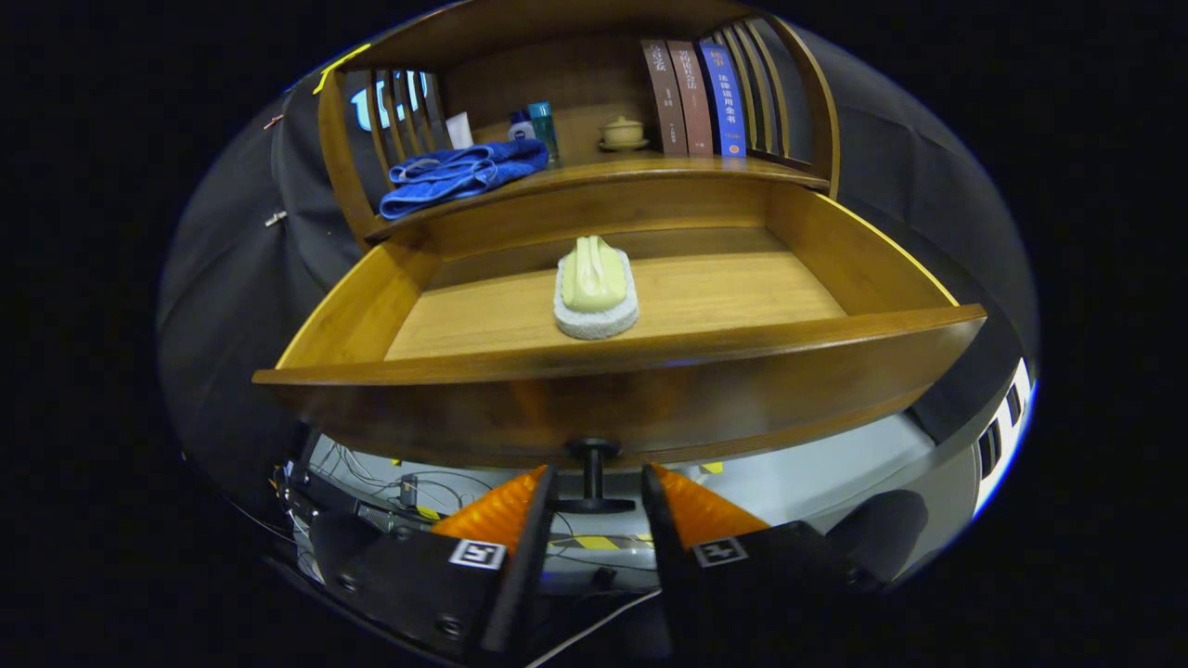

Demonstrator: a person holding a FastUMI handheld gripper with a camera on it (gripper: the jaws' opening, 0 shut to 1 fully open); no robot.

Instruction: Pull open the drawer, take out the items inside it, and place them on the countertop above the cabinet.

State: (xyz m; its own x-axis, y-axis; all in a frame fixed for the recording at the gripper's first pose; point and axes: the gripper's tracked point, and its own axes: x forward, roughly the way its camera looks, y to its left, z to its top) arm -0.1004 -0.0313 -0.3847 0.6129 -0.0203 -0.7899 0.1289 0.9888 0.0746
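Gripper fingers at six o'clock stand a little apart, one on each side of the drawer's dark knob, whose round foot sits in the gap between the tips; whether both fingers actually press on the knob cannot be told, so the hold looks loose at best, a pose that suits pulling on a handle. Just beyond the knob, the wooden drawer stands pulled well out of the cabinet, its curved front board across the middle and its floor open to view, so the opening step appears done. Lying on the drawer floor at about twelve o'clock from the fingers is the one item visible inside, a pale scrubbing brush with a yellowish grip on a white pad, resting flat, near the middle and clear of the side walls, which should leave room for the fingers to come down around it. Above the drawer, the countertop is where the brush is meant to go. It already carries a folded blue towel at eleven o'clock, small bottles behind the towel, a small lidded cup at twelve o'clock and a row of upright books at one o'clock, with bare wood between towel and books. Cables trail below the drawer at eight o'clock.
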